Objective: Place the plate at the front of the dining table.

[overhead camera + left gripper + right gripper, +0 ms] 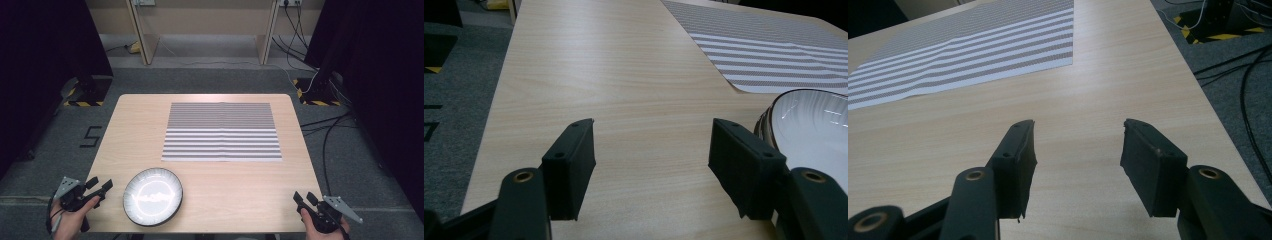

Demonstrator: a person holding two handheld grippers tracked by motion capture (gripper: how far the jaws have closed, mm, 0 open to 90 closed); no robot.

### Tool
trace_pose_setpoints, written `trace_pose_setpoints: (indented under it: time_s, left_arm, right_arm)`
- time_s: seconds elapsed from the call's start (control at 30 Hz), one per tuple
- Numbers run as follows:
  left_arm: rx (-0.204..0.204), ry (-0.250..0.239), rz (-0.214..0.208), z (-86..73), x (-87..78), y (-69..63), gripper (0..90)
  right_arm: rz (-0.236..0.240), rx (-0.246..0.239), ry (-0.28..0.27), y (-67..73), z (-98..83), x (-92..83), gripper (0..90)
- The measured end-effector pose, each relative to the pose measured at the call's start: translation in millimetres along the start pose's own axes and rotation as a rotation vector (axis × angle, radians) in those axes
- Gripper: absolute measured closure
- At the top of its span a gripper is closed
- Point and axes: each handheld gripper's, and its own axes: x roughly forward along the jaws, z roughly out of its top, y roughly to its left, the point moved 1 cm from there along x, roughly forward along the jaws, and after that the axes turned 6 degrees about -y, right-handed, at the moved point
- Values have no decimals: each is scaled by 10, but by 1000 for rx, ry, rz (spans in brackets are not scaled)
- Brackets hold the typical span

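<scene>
A striped grey-and-white placemat (221, 131) lies flat on the far half of the light wooden table (260, 185). Near the front left sits a white plate with a dark rim (153, 196), also at the right edge of the left gripper view as the plate (814, 125). My left gripper (100, 186) is held at the table's front left corner, just left of the plate, jaws open and empty (651, 150). At the front right corner my right gripper (305, 197) stands open with nothing between its fingers (1078, 145); the placemat (968, 55) lies ahead of it.
Grey carpet surrounds the table, with black cables (325, 135) on the floor to the right. Dark stands with yellow-black hazard bases (82, 95) stand at both far corners. Wooden desk legs (145, 40) rise behind the table.
</scene>
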Motion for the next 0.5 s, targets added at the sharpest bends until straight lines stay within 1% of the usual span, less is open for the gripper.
trace_pose_setpoints:
  time_s: [0.2, 0.23, 0.27, 0.3, 0.33, 0.37, 0.4, 0.43, 0.47, 0.5]
  left_arm:
    - [-10, -10, -18, 26, -6, -47, 368]
    - [-15, -23, -23, 41, -15, -56, 378]
    - [-27, -32, -31, 52, -22, -60, 382]
    - [-27, -32, -31, 52, -22, -60, 387]
    - [-43, -43, -44, 66, -30, -66, 387]
    - [-43, -45, -54, 77, -37, -76, 398]
    - [-43, -45, -54, 77, -37, -76, 404]
    - [-40, -42, -56, 77, -38, -90, 409]
    - [-44, -38, -57, 76, -39, -97, 413]
    - [-44, -38, -57, 76, -39, -97, 422]
  right_arm:
    - [15, 10, 6, 33, -2, 11, 487]
    - [45, 29, 13, 76, -7, 32, 502]
    - [55, 28, 18, 105, -10, 46, 503]
    - [55, 28, 18, 105, -10, 46, 503]
    - [63, 22, 25, 138, -12, 63, 504]
    - [100, 27, 42, 218, -17, 105, 518]
    - [100, 27, 42, 218, -17, 105, 518]
    - [115, 10, 52, 286, -13, 143, 519]
    - [124, 0, 59, 322, -7, 161, 520]
    - [124, 0, 59, 322, -7, 161, 520]
